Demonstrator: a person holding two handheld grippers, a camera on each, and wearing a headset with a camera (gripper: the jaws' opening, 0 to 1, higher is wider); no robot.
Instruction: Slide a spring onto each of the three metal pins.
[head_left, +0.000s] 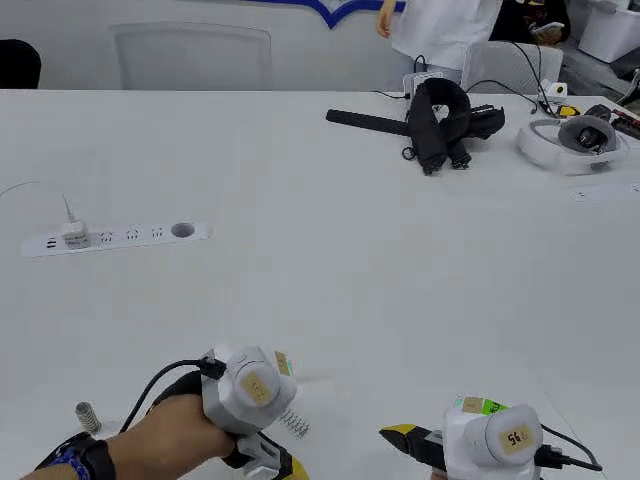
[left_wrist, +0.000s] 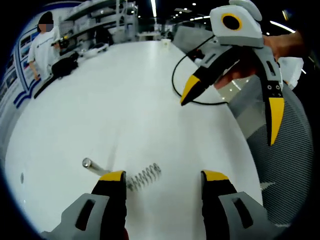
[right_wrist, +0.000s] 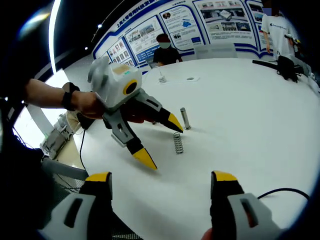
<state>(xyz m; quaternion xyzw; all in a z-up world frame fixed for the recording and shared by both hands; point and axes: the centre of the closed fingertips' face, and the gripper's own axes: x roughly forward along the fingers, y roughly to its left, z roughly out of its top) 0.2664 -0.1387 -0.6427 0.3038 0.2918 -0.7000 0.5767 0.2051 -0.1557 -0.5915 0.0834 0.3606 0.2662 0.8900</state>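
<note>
We find a broad white tabletop (head_left: 330, 260) with the work set out at its near edge. The left gripper (left_wrist: 164, 179), a white-bodied tool with yellow-tipped black jaws, is held low over the surface, its jaws wide apart and empty. The right gripper (right_wrist: 161, 177), of the same make, faces it with its jaws likewise spread and holding nothing. Between them a short silver metal pin (right_wrist: 184, 118) appears to stand upright and bare. Off to the left a small grey ribbed cylinder (head_left: 87, 415) stands on the tabletop; it is too small for us to tell whether it is a pin already sleeved. A small coiled steel spring (right_wrist: 178, 142) lies on the tabletop just beside the bare pin, touching neither gripper, and in the left gripper view it lies just ahead of those jaws. We judge the step in hand to be picking up this spring. The next move calls for a light pinch across the coil, then lining its bore up over the pin's top.
</note>
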